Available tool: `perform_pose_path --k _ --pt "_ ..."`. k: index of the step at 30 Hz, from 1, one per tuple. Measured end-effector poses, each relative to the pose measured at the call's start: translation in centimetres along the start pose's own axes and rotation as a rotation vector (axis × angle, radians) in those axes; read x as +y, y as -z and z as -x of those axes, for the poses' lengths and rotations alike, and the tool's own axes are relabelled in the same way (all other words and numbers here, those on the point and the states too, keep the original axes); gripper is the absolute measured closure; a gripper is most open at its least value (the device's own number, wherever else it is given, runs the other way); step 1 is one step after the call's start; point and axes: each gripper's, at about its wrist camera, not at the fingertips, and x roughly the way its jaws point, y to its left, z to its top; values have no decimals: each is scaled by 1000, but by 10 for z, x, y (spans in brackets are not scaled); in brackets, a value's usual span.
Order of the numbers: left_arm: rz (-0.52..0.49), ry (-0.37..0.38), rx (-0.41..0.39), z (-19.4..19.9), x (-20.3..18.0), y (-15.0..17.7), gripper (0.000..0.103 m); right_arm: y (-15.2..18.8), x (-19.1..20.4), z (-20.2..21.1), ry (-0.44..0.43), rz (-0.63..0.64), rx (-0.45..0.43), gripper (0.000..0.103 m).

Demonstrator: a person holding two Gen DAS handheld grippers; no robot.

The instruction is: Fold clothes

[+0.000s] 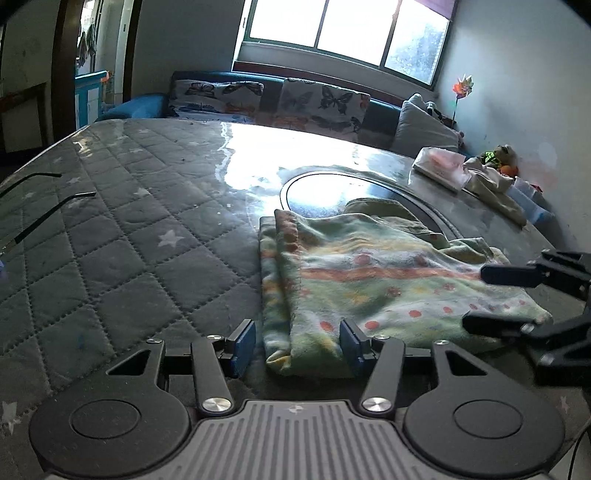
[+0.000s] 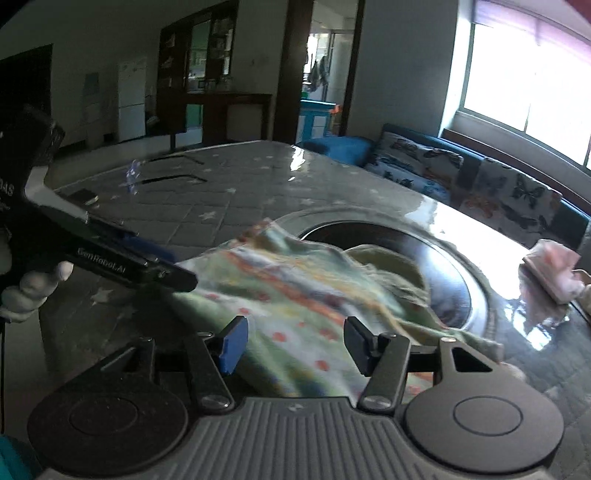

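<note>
While my left gripper [image 1: 297,341] stands spread over the near edge of the folded green patterned cloth [image 1: 369,280], my right gripper [image 2: 293,343] gapes above it; the cloth half covers the table's round inset [image 1: 314,192].

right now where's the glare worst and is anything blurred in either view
Left wrist view: the window is blown out and its glare washes over the table and the dark disc; the cloth is sharp. Right wrist view: the same glare lies along the table's far right side, and the cloth is smeared with motion blur; fisheye bends both views' edges.
</note>
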Motion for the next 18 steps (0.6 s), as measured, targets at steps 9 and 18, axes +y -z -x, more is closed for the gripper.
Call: perform_pose_path --k 9,18 --pt "29 1 -19 12 9 -6 49 15 0 -4 12 -64 35 50" --pt "-12 78 -35 18 -20 -10 49 18 -9 8 47 -136 -5 54"
